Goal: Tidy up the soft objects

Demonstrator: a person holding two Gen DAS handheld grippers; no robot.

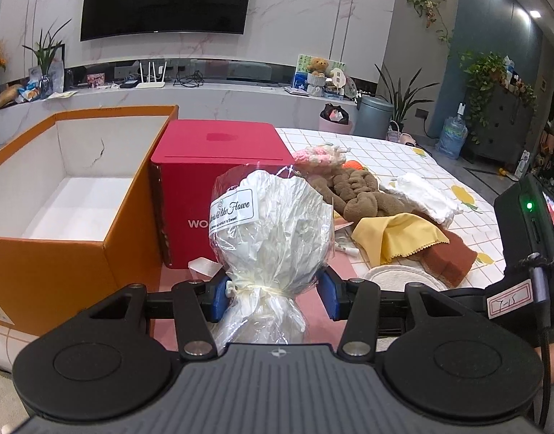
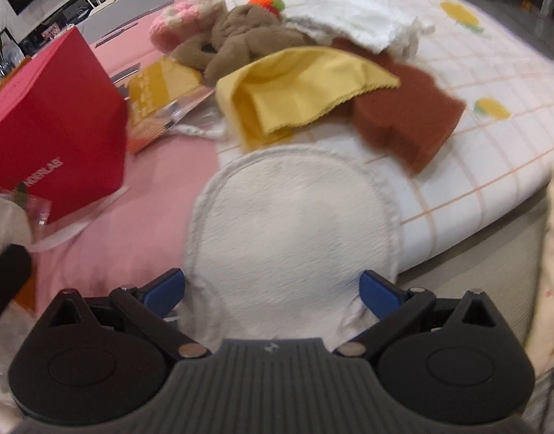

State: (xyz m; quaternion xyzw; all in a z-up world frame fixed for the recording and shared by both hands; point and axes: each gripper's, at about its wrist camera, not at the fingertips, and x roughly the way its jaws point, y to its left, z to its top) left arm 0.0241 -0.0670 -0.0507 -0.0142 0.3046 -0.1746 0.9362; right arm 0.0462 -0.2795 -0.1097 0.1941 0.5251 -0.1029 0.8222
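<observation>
Left gripper [image 1: 275, 294] clamps wrapped white bundle [image 1: 273, 224]; right gripper [image 2: 271, 291] spread wide.
Bundle: crinkled cellophane, tied neck, printed label; round cream pad [image 2: 295, 228] lies between right fingers.

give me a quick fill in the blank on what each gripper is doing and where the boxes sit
1. The left gripper grips a cellophane-wrapped ____.
2. The red box stands right of the open ____ box.
3. The right gripper, jaws spread, straddles the round ____ pad.
4. The yellow cloth partly covers a ____ cloth.

Missing words: bouquet; orange; white; brown
</observation>
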